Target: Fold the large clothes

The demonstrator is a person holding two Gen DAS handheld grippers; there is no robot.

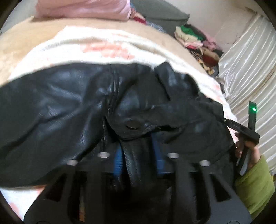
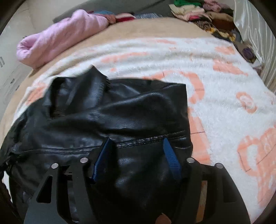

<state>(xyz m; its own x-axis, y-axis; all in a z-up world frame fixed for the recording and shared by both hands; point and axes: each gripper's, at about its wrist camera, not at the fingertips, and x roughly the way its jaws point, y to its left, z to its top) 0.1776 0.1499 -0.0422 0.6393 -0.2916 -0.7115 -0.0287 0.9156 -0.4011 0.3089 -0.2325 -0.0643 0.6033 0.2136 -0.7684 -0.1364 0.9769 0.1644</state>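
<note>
A black leather jacket [image 1: 65, 106] lies crumpled on a white blanket with orange shapes [image 2: 224, 96]. In the left wrist view my left gripper [image 1: 138, 149] is shut on a thick fold of the jacket between its blue pads [image 1: 119, 158]. In the right wrist view the jacket [image 2: 107, 117] fills the lower middle, and my right gripper [image 2: 137, 151] has a wide fold of leather between its blue pads [image 2: 169, 155], closed around it. The right gripper's body also shows at the right edge of the left wrist view [image 1: 245, 131].
A pink quilted garment [image 2: 57, 37] lies at the far left of the bed. A pile of mixed clothes [image 1: 196, 39] sits at the far right, next to a shiny white cover [image 1: 250, 69]. A grey cushion [image 1: 163, 15] lies behind.
</note>
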